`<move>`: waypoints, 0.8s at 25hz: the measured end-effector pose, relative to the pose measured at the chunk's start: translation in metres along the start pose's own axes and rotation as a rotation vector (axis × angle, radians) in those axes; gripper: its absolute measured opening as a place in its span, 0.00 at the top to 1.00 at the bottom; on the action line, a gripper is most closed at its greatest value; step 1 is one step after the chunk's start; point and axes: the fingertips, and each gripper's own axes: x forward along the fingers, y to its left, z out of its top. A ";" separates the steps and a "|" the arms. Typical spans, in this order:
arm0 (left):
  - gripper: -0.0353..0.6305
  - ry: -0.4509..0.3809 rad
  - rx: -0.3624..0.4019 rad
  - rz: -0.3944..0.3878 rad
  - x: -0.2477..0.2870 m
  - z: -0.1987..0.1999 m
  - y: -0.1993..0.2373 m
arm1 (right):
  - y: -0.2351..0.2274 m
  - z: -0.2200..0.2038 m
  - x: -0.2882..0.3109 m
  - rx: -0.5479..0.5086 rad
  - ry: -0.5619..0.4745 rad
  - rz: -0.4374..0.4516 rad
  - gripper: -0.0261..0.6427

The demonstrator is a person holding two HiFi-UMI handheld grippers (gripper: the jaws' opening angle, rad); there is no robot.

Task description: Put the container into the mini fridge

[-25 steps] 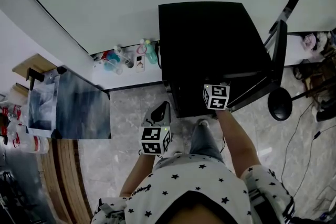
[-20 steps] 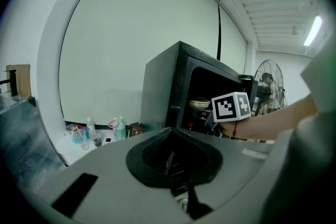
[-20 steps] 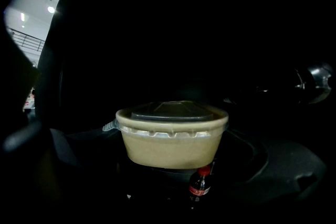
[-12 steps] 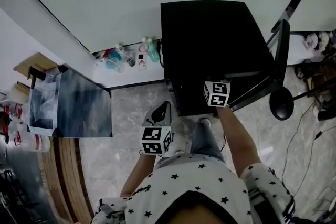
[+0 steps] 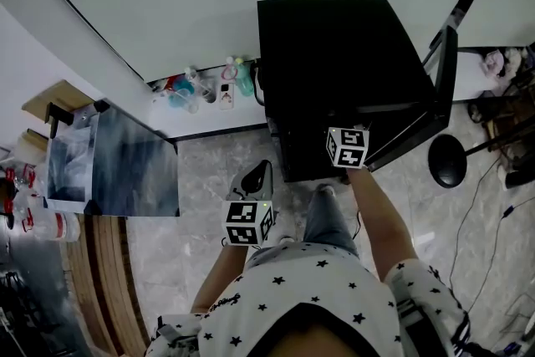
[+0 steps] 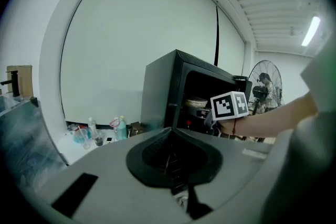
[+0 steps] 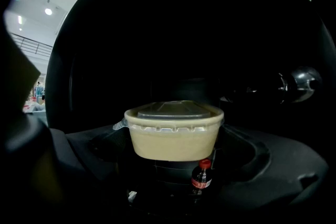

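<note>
Container (image 7: 174,131) is clamped in my right gripper (image 7: 175,147), inside the mini fridge (image 5: 334,54); my left gripper (image 6: 170,136) is closed, empty. Next, I judge, set it down and release.

Head view steeply above mini fridge (image 5: 334,71), left gripper view facing it, right gripper view close inside

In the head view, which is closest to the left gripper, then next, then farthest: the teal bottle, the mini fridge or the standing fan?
From the left gripper:
1. mini fridge, just ahead and to its right.
2. teal bottle, farther ahead.
3. standing fan, far right, past the fridge.
</note>
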 end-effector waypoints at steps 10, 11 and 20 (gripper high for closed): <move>0.93 -0.016 0.008 -0.029 -0.016 0.000 -0.006 | 0.006 -0.006 -0.032 0.021 0.023 -0.017 0.16; 0.93 -0.016 0.011 -0.035 -0.018 -0.001 -0.008 | 0.008 -0.006 -0.037 0.025 0.023 -0.017 0.16; 0.93 -0.022 0.032 -0.099 -0.041 -0.008 -0.024 | 0.037 0.014 -0.106 0.039 -0.048 0.020 0.17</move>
